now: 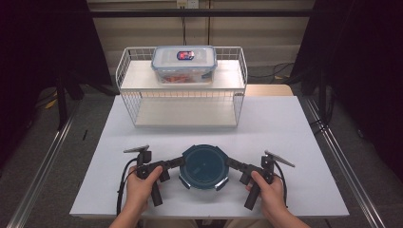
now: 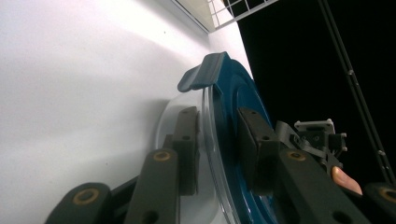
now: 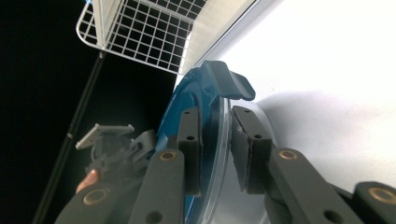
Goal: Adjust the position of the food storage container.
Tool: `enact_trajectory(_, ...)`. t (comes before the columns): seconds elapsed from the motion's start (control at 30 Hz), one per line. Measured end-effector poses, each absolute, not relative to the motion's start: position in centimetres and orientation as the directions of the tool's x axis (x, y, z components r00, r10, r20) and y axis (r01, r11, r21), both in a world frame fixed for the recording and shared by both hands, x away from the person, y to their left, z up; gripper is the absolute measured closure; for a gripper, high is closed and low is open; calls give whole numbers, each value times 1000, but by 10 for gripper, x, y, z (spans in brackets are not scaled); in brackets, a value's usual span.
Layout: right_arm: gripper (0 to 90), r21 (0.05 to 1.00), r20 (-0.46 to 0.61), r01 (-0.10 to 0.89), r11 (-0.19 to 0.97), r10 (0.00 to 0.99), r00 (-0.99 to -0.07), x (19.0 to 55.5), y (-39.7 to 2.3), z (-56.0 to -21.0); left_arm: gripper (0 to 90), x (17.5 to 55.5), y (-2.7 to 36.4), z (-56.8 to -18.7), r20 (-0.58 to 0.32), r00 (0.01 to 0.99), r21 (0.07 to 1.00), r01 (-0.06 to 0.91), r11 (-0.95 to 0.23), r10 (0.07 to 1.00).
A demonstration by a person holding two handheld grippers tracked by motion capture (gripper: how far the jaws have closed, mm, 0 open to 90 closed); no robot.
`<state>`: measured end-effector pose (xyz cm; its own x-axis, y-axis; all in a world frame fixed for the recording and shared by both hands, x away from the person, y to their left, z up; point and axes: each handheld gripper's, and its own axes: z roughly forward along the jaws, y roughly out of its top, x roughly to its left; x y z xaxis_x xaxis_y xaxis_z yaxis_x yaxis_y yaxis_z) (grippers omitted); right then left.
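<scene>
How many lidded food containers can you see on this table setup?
2. A round container with a dark teal lid sits on the table near the person, between both grippers. A rectangular clear-lidded container stands on the wire rack's top shelf. None seem hidden.

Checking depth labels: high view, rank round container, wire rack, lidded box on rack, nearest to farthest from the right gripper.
1. Round container: front centre, its right edge between the right gripper's jaws.
2. Wire rack: behind it, mid-table.
3. Lidded box: on the rack's top shelf, farthest back.
</scene>
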<state>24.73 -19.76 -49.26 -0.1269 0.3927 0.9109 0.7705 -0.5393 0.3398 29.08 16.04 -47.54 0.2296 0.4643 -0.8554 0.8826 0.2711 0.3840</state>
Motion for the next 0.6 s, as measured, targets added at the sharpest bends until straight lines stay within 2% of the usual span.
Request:
enact_trajectory(0.1,752,325,916,774,-543,383,-116,248,-198,-493,743,289,160,-475,-861,211,381,870,313,462)
enact_trajectory(0.6,759,334,917,753,-567,381,-120,265,-194,-494,748,293,158,-475,-861,208,384,864,326,464)
